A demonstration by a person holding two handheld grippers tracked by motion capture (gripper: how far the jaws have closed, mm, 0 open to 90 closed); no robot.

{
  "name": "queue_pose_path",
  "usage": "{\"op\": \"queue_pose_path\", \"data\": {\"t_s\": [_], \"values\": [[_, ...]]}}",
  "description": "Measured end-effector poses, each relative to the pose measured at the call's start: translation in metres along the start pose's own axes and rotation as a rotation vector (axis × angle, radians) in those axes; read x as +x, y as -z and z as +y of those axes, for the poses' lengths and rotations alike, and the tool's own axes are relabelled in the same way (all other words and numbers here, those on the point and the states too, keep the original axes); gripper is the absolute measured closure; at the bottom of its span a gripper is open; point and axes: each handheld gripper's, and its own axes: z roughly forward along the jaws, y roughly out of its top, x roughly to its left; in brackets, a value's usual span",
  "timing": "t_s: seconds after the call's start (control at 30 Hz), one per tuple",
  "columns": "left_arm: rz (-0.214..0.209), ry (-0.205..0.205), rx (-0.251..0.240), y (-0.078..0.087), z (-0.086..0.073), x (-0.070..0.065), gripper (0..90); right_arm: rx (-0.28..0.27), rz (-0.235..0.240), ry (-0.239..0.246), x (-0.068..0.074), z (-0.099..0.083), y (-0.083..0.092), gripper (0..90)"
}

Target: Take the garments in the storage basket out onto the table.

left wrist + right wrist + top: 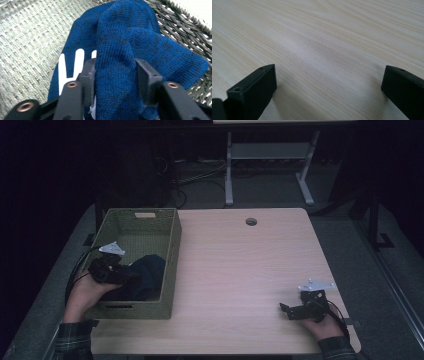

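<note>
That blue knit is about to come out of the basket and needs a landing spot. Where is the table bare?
The wooden table is bare from the basket's right wall across to the right tool, and back to the round hole. It is crowded only inside the basket, where the left tool grips the blue knit.

Left gripper (131, 276) jaws clamped, hand reaching forward; right gripper (284, 310) jaws wide apart, resting low.

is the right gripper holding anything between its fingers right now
No. In the right gripper view the right gripper has its fingers spread wide with bare wooden table between them.
</note>
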Motion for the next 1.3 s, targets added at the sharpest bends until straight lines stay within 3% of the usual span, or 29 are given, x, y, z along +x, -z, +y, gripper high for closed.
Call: {"op": "queue_pose_path", "data": {"t_s": [0.07, 0.27, 0.53, 0.9, 1.07, 1.3], "values": [[-0.017, -0.002, 0.004, 0.001, 0.000, 0.000, 68.8, 0.000, 0.000, 0.001, 0.000, 0.000, 0.000, 0.0], [-0.014, 0.006, -0.021, 0.004, 0.001, 0.000, 78.3, 0.000, 0.001, 0.003, 0.000, 0.000, 0.000, 0.0], [0.013, 0.048, -0.134, 0.021, 0.000, 0.005, 78.8, 0.000, 0.001, 0.003, 0.000, 0.000, 0.000, 0.0], [0.035, 0.055, -0.204, 0.035, 0.007, 0.006, 78.5, 0.000, 0.001, 0.003, 0.000, 0.000, 0.000, 0.0], [0.050, 0.059, -0.264, 0.044, 0.010, 0.007, 78.1, 0.000, 0.001, 0.003, 0.000, 0.000, 0.000, 0.0], [0.045, 0.061, -0.297, 0.053, 0.014, 0.008, 78.1, 0.000, 0.002, 0.005, 0.000, 0.000, 0.000, 0.0]]}}
